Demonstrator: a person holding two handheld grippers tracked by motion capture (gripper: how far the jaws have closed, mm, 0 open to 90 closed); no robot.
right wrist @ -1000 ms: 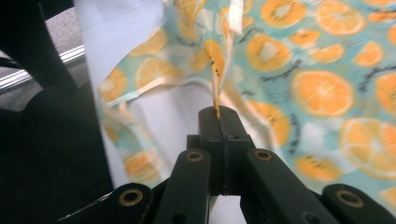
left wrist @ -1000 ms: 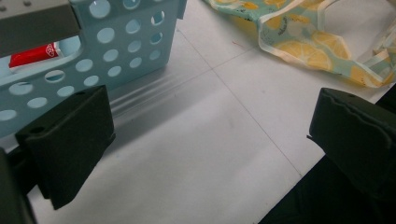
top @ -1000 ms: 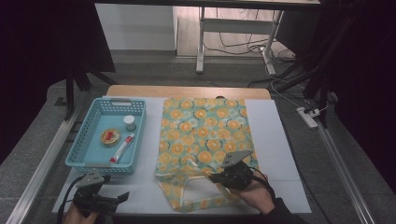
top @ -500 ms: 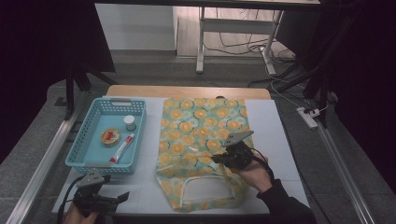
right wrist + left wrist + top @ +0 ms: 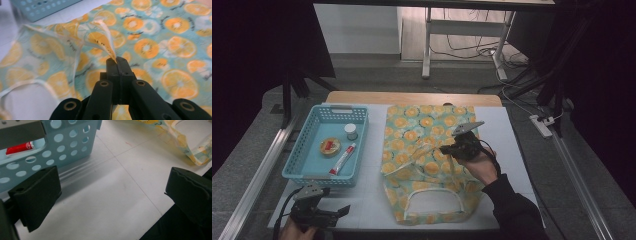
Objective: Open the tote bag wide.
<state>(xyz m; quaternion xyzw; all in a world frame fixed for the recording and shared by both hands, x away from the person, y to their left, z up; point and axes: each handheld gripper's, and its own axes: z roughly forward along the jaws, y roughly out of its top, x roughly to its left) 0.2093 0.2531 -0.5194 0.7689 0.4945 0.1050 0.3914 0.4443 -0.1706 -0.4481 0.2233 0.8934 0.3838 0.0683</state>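
- The soft fabric tote bag printed with orange slices on turquoise is spread on the white table top, to the right of the light blue perforated plastic basket; its looped handles point toward the person.
- A pinch of the bag's upper cloth layer is clamped between the fully closed jaws of the right gripper and is lifted into a small peak above the rest.
- The bag is judged light, limp and thin; it will sag, fold and drag rather than hold a shape, and a shallow pinch may slip out.
- A firmer hold is judged possible at the hemmed mouth edge or at a handle, where the cloth is doubled.
- The left gripper is held low at the near left of the table, its jaws wide apart and with nothing between them, just before the basket's near wall.
- Open table is left between basket and bag and to the bag's right; the near edge of the table is close under the handles, so little room is left there.
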